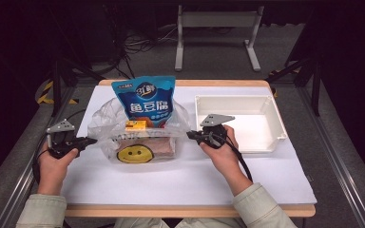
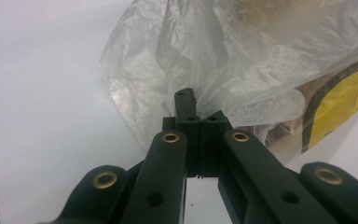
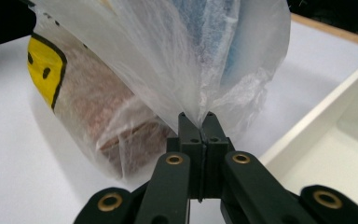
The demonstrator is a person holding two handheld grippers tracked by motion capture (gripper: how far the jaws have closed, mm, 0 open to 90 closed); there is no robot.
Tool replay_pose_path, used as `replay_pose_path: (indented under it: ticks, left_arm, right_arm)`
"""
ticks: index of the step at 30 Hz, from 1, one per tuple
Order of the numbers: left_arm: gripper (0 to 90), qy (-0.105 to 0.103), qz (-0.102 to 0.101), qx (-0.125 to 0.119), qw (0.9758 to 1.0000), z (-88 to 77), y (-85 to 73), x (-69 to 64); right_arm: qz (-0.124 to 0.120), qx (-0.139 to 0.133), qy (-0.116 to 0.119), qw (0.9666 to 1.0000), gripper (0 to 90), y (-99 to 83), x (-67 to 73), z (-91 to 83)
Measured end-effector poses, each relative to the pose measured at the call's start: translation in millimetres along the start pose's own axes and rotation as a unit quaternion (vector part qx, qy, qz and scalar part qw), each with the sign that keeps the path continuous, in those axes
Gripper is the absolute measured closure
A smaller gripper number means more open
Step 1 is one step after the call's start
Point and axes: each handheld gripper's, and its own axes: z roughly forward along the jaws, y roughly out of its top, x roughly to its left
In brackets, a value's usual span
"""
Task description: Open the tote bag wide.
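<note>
- Two claws clamped on one thin, translucent plastic bag with a yellow smiley face (image 1: 138, 142), standing mid-surface beside an empty white plastic bin (image 1: 240, 124).
- Left claw (image 1: 91, 140) pinched shut on film at the bag's left edge; right claw (image 1: 191, 135) shut on gathered film at its right edge.
- Inside: tall blue snack pouch (image 1: 145, 100), small yellow box (image 1: 136, 125), brownish block (image 1: 159, 146).
- Judged soft, crinkly, slippery and tear-prone; contents apparently light to moderate, pouch likely to topple.
- Best taken by bunched film near the rim on both sides, evenly, on the white surface (image 1: 180, 180).
</note>
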Motion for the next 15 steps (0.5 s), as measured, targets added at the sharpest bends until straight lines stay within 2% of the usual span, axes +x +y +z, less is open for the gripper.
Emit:
replay_pose_path:
  ticks: [4, 10, 15]
  left_arm:
    - [89.7, 0.0, 0.001, 0.007, 1.0, 2.5, -0.8, -0.4]
    - [89.7, -0.014, -0.006, 0.02, 0.9997, 7.4, -5.0, 2.3]
    - [89.7, -0.018, -0.001, 0.027, 0.9995, 9.2, -5.9, 2.1]
  right_arm:
    - [0.002, 0.01, 0.002, 0.9999, 90.0, -4.7, -0.3, 0.3]
    - [-0.002, 0.029, 0.005, 0.9996, 90.0, -13.3, 1.9, 1.2]
    - [-0.003, 0.04, 0.003, 0.9992, 90.0, -18.2, 2.1, -0.3]
